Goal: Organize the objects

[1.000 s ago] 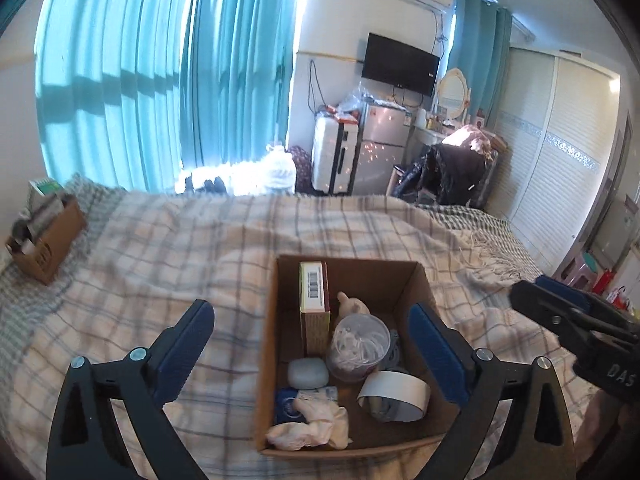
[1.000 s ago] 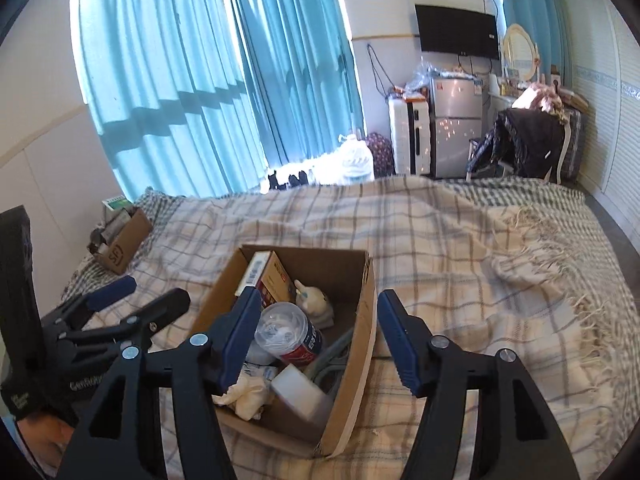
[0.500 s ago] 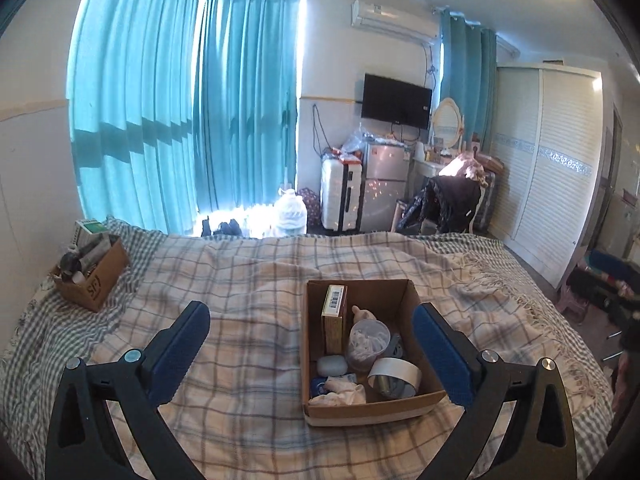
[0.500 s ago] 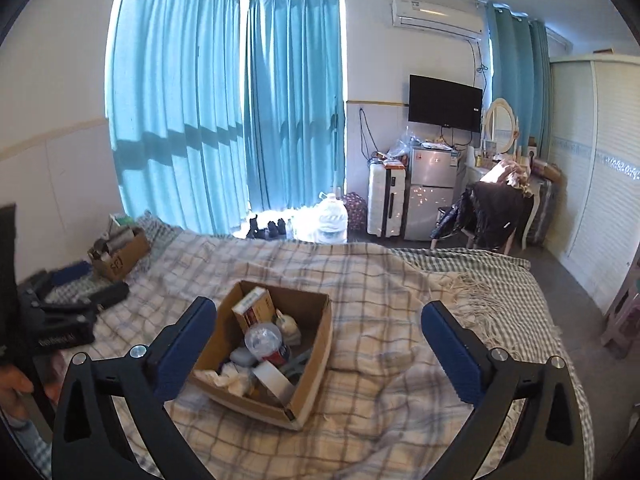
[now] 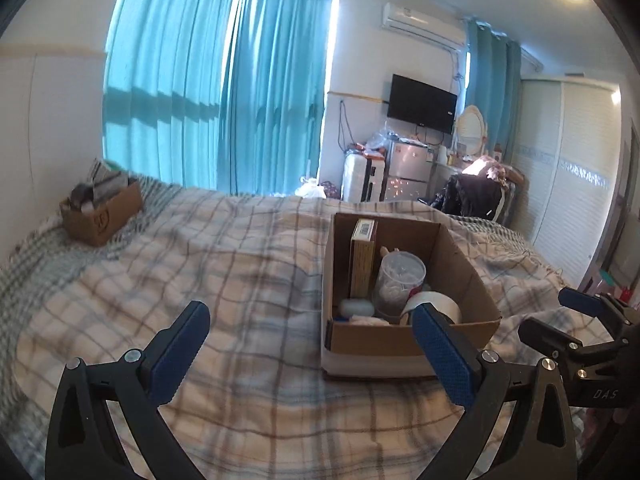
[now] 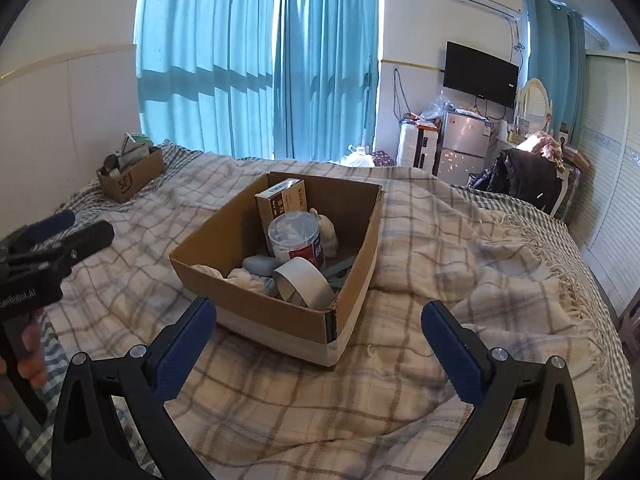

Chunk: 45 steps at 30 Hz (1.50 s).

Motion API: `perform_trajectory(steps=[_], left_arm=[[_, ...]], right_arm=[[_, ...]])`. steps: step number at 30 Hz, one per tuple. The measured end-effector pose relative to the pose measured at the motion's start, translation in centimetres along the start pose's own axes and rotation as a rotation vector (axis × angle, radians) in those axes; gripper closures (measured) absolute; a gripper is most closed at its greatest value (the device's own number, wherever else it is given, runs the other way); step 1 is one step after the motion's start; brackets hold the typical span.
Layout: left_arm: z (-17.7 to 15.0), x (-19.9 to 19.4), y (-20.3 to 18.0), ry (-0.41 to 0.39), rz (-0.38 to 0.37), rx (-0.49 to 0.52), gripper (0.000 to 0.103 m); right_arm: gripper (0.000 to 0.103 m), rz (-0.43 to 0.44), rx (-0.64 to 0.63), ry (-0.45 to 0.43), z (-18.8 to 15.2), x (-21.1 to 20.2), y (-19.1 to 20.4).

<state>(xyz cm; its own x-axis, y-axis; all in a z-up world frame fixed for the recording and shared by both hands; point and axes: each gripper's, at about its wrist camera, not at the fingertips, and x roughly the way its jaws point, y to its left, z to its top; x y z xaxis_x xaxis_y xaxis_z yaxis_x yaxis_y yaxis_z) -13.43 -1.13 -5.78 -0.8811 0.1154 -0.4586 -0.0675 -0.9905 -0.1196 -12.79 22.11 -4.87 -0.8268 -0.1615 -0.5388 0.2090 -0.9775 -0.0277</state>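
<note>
Both grippers, left gripper (image 5: 308, 344) and right gripper (image 6: 316, 340), hang spread and empty before the cardboard box (image 6: 256, 312) on the bed (image 6: 440, 280). Best to descend straight over the tape roll (image 6: 306, 280) nearest.

bright daylight through teal curtains (image 5: 224, 80), fisheye-bent edges, slight blur on bedspread (image 5: 200, 272)
</note>
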Motion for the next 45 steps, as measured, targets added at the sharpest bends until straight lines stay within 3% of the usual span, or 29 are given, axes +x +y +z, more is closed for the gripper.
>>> perform_trajectory(steps=[5,9,19,45], left_arm=[[-0.3,-0.5,-0.2,-0.003,0.02,0.009,0.0],[-1.1,-0.9,0.1,0.006,-0.004,-0.031,0.0],[-1.9,-1.1,-1.9,0.003,-0.004,0.059,0.0],[-2.1,-0.4,-1.1,0.024,0.016,0.025,0.0]], right_arm=[[0.0,-0.063,-0.01,-0.04,-0.1,-0.5,0.2],[0.0,-0.065,0.025,-0.077,0.0,-1.2,-0.4],[0.0,-0.075,0.023,-0.069,-0.3,-0.9,-0.5],[0.0,-0.077,0.003,-0.061,-0.5,-0.8,-0.2]])
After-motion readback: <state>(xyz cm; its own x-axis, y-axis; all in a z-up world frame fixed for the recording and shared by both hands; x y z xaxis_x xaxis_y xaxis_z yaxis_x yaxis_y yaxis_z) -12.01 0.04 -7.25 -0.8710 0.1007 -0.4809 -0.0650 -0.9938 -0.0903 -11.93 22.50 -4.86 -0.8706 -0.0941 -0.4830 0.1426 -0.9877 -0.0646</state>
